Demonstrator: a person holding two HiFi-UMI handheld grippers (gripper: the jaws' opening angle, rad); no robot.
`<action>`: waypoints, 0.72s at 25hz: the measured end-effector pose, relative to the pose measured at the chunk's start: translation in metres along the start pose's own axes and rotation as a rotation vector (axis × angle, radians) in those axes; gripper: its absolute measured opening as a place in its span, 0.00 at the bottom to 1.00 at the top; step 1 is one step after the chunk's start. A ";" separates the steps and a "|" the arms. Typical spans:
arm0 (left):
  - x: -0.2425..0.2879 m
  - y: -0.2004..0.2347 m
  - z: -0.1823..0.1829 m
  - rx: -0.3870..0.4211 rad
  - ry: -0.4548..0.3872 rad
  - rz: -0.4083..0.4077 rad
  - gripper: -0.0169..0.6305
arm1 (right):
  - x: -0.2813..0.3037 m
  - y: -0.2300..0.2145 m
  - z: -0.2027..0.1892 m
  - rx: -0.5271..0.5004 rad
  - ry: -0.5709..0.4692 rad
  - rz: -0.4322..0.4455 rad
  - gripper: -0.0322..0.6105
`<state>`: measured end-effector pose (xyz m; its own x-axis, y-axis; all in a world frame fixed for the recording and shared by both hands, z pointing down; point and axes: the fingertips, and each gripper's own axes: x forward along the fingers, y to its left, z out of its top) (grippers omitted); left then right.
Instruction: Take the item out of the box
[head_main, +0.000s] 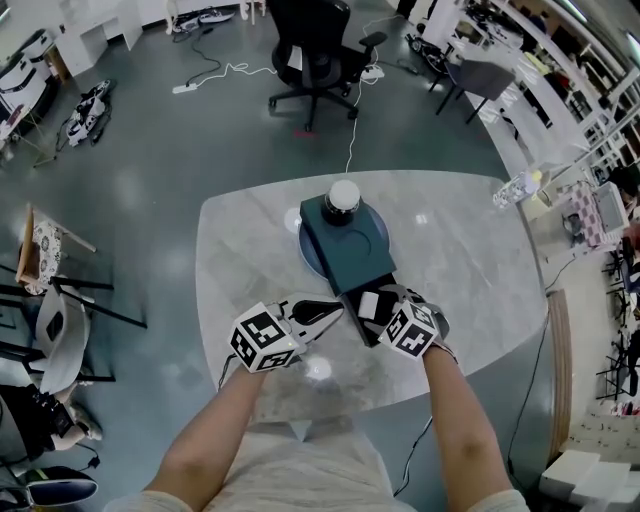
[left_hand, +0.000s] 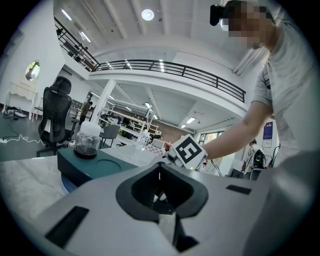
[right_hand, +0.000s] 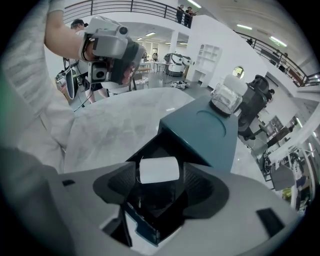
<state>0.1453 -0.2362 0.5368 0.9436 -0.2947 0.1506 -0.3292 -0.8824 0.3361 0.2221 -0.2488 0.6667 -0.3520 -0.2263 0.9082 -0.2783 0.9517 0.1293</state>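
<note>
Near the tabletop's (head_main: 460, 270) front edge, the left gripper (head_main: 325, 312) has its jaws together, empty. Just right, the right gripper (right_hand: 160, 186) gapes wide over the box's (right_hand: 210, 135) open near end, the white item (right_hand: 159, 170) between its jaws, unsqueezed.

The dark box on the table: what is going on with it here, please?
A person holds tongs in each hand over a marble table. The right tongs reach down into the open end of a dark teal box. They are open, with a white item between them, and the pads do not seem to press on it. The left tongs are shut and empty, close beside that open end. A jar with a white lid stands on top of the box. The item is not out yet.
</note>
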 end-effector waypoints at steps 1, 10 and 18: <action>0.000 0.000 0.000 -0.001 0.000 0.000 0.06 | 0.001 0.000 -0.001 -0.005 0.005 0.003 0.52; -0.001 0.002 0.000 -0.006 0.003 0.010 0.06 | 0.013 0.000 -0.001 -0.053 0.046 0.030 0.53; 0.003 0.003 0.001 -0.007 -0.004 0.010 0.06 | 0.021 0.001 -0.005 -0.081 0.080 0.057 0.53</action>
<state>0.1468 -0.2402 0.5369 0.9404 -0.3049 0.1507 -0.3390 -0.8768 0.3410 0.2191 -0.2516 0.6883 -0.2920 -0.1576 0.9433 -0.1854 0.9769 0.1058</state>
